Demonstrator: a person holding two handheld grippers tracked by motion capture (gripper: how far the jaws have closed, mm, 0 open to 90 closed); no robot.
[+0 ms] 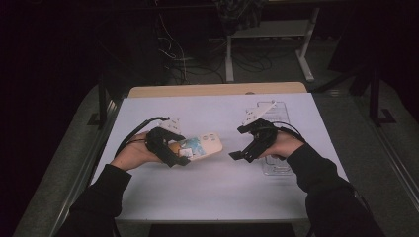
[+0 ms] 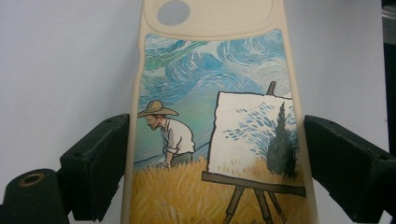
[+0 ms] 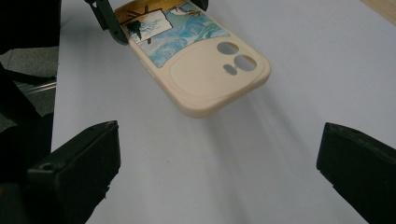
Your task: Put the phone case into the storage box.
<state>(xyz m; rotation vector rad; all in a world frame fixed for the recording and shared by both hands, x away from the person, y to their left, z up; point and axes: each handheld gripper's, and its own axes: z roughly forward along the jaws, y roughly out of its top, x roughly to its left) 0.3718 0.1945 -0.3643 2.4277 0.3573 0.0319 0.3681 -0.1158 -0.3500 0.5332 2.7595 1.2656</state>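
A cream phone case (image 1: 205,146) printed with a painter, an easel and a wheat field is held off the white table. My left gripper (image 1: 180,155) is shut on its lower end. In the left gripper view the two black jaws press against the long sides of the case (image 2: 210,93), one on each side of my left gripper (image 2: 217,126). My right gripper (image 1: 237,143) is a little to the right of the case's camera end, apart from it. In the right gripper view my right gripper (image 3: 219,130) stands open and empty, with the case (image 3: 205,79) floating ahead above its shadow.
The white table top (image 1: 212,192) has a wooden strip (image 1: 217,89) along its far edge. A clear plastic item (image 1: 276,167) lies under the right hand and another clear piece (image 1: 276,106) lies behind it. Cables and desk legs (image 1: 309,44) stand on the floor beyond.
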